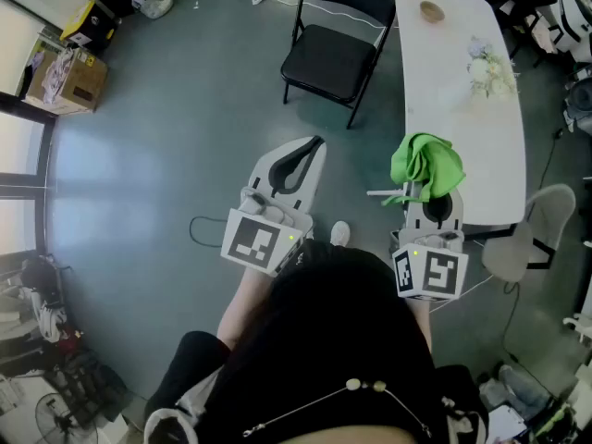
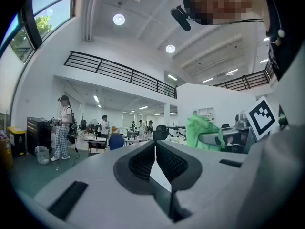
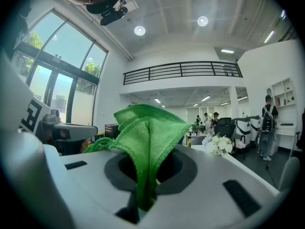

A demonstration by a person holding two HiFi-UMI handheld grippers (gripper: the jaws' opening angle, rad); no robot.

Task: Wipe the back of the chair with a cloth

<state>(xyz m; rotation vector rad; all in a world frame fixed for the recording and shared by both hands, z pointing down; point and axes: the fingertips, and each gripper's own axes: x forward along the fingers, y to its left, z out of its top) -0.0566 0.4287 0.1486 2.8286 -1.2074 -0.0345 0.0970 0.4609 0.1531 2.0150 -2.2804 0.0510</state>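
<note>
Right gripper (image 1: 433, 200) jaws pinching the green cloth (image 1: 425, 162) — cloth bunched up above them, held by the near edge of the white surface (image 1: 462, 109). Left gripper (image 1: 313, 146) jaws pressed together, nothing between, over the floor. Black folding chair (image 1: 335, 49) stands ahead beside the surface — well apart from both grippers

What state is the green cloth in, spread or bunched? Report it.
Bunched, not spread: the green cloth rises in gathered folds from the shut jaws of the right hand-held gripper.
</note>
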